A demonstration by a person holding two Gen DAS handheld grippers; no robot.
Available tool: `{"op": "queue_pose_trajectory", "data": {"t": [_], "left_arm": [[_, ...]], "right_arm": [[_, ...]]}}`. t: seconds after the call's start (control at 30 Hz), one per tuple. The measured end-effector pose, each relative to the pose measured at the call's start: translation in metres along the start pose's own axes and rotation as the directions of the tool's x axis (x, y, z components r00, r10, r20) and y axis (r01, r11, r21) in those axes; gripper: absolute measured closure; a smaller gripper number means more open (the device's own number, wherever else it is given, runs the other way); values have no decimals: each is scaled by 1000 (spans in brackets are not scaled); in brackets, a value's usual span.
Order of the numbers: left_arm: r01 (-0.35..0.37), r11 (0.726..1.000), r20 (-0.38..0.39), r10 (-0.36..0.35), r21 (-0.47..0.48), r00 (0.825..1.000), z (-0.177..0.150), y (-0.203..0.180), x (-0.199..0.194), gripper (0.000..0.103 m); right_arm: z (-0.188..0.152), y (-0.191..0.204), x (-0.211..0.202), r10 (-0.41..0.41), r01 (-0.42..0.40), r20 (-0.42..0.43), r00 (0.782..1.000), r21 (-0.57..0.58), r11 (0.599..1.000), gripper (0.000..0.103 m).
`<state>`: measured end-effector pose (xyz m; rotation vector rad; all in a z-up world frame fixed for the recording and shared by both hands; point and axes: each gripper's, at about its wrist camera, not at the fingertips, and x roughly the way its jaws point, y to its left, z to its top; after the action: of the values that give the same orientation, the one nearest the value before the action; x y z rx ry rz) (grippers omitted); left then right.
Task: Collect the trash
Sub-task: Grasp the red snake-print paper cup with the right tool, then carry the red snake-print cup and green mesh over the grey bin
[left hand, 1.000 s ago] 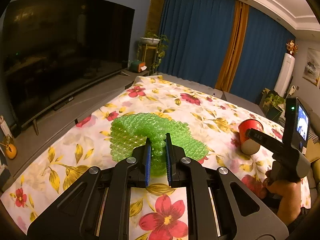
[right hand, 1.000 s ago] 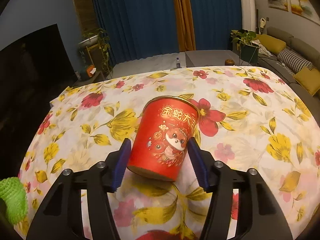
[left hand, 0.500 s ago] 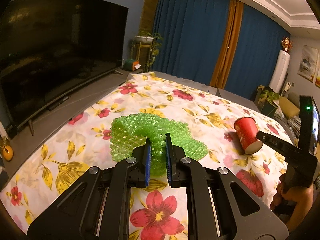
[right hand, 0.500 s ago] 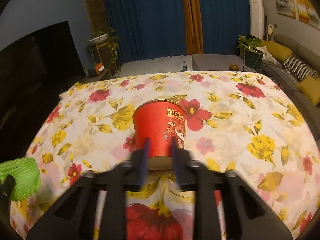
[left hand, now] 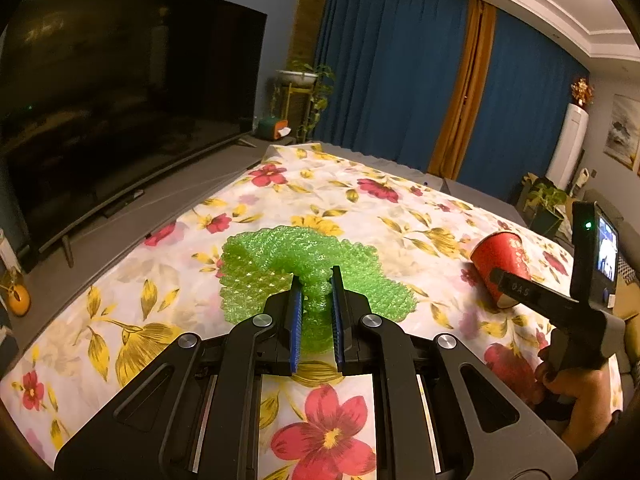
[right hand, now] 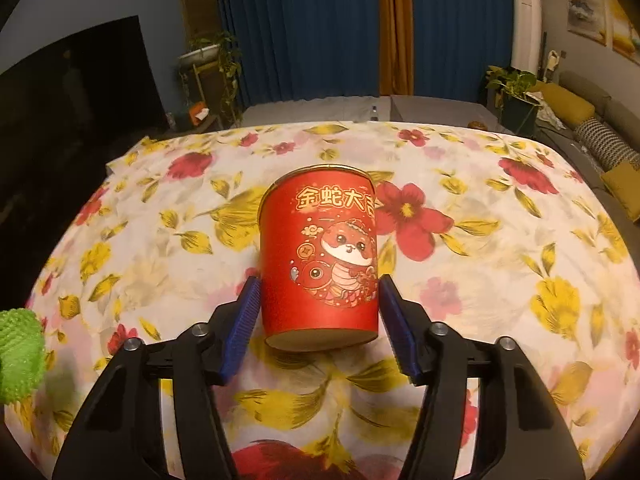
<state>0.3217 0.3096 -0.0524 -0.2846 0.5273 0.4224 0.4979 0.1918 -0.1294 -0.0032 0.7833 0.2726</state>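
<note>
Since half a second ago my right gripper has spread its blue pads back apart, so the red paper cup now sits between them at frame centre with the pads at its two sides; I cannot tell whether they press it or only flank it. The cup is tilted, its gold rim pointing away from me and its flat base toward the lens, and I cannot tell whether it rests on the floral tablecloth. From the left wrist view the same cup shows at centre right, tipped, with the right gripper's dark finger across its lower end and my right hand around the handle in the lower right.

My left gripper is clenched on the green bubble wrap, a neck of the plastic pinched between the blue pads at frame centre while the rest of the sheet fans out beyond the fingertips over the tablecloth. A lump of that wrap pokes into the left edge of the right wrist view.

A dark television fills the upper left, and blue curtains hang in the upper centre.
</note>
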Motion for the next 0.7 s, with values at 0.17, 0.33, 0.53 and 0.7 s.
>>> {"op": "queue_pose_trajectory", "data": {"t": [0.17,0.33,0.53,0.7], "left_arm": [[-2,1000,0,2,1,1000,-1,-1,0,91],[-1,1000,-1,1,5,1000,-2,-1,0,91],[9,1000,6,-10,10,1000,0,-3,-2,91],[32,999,15,-33,27,999,0,-13,-13,91]], "right_arm": [[-3,1,-5,8,-8,7,1000,-20,1000,48],[-6,-3,-29,21,-20,39,999,-22,1000,48],[-20,-17,-84,41,-38,95,995,-30,999,48],[-41,-38,-140,49,-44,147,988,-35,998,48]]}}
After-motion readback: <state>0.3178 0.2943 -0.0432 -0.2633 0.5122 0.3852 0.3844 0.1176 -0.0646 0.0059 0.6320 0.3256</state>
